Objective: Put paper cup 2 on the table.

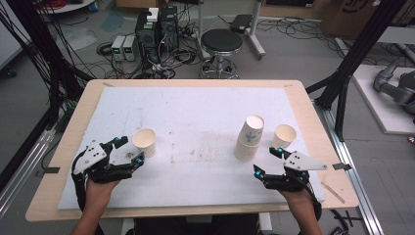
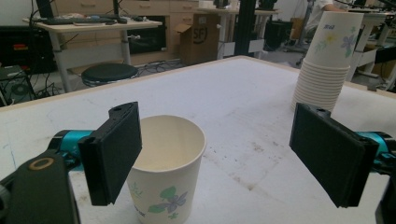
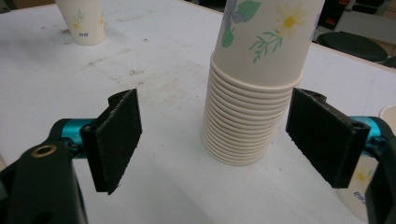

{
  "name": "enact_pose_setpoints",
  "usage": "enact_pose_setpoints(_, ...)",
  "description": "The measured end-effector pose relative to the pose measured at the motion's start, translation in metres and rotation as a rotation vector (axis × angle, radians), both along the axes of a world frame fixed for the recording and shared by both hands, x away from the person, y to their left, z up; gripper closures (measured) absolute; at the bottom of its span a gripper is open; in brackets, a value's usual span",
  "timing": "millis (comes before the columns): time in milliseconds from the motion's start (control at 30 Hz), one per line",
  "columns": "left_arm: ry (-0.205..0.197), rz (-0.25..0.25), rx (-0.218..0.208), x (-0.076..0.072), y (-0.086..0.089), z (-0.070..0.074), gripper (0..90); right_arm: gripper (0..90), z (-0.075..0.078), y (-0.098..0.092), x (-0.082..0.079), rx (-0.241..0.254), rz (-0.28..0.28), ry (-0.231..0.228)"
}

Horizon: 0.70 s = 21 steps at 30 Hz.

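Observation:
Three sets of flower-printed paper cups stand on the white mat [image 1: 195, 112]. A single upright cup [image 1: 145, 142] [image 2: 166, 168] sits at the left, just ahead of my open left gripper [image 1: 129, 149] [image 2: 219, 154] and close to its left jaw. A tall nested stack of upside-down cups [image 1: 249, 138] [image 3: 254, 93] [image 2: 327, 60] stands right of centre. My right gripper [image 1: 266, 160] [image 3: 224, 140] is open just short of the stack, its jaws spread wider than it. Another single cup [image 1: 284, 136] [image 3: 369, 186] stands right of the stack, partly hidden behind the right jaw.
The mat lies on a wooden table [image 1: 303, 98] with bare margins all round. A black stool [image 1: 221, 41] and computer boxes with cables [image 1: 156, 29] are on the floor beyond the far edge. Black frame posts [image 1: 342, 93] flank the table.

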<state>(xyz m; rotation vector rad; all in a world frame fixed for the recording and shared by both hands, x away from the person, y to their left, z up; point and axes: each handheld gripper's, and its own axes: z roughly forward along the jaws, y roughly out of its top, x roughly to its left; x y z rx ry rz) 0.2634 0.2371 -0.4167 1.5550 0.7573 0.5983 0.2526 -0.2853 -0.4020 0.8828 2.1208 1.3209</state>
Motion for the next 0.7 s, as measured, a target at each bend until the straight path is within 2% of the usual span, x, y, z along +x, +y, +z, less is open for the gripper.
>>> enact_pose_setpoints(700,0.006,0.019,-0.007,0.0011,0.0046,-0.0026,17.0,18.6,-0.0002,-0.0004,0.0004,-0.002,0.008,-0.009)
